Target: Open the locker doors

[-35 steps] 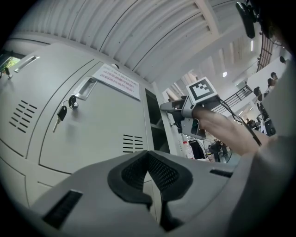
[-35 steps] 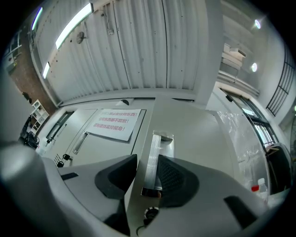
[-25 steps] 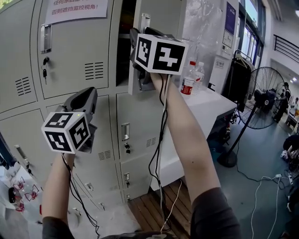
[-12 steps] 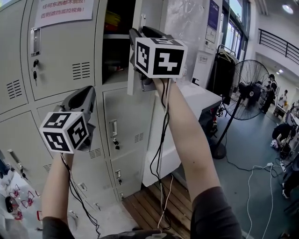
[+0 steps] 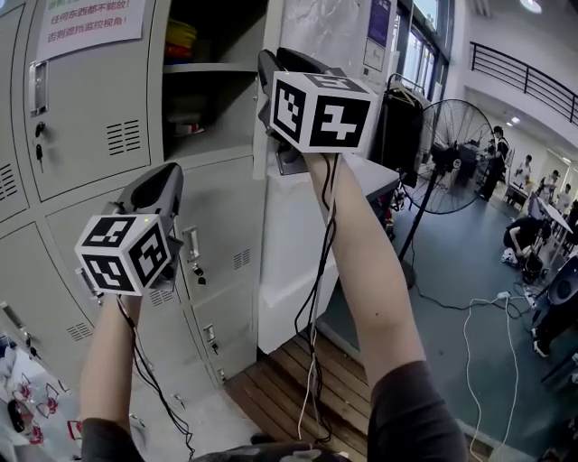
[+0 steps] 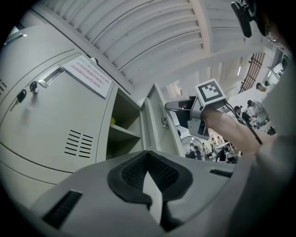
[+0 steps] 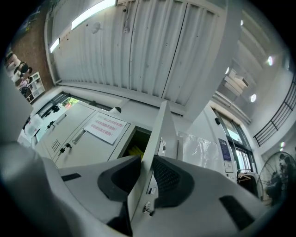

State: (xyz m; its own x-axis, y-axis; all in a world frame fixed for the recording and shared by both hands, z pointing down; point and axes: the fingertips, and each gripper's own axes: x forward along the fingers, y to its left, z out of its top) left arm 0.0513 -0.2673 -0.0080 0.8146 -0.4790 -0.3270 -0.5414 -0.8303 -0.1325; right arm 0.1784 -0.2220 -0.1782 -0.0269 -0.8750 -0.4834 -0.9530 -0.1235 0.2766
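One locker door (image 7: pixel 161 122) | pale grey metal | swung open, edge-on

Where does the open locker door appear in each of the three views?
Head view: the open locker door stands edge-on at top centre, right of its compartment.
Left gripper view: the door is just right of centre, swung outward.
Right gripper view: the door runs down the centre between the jaws of the right gripper, which have just been closing on it.
Shared landmark: the paper notice on the shut door beside it.
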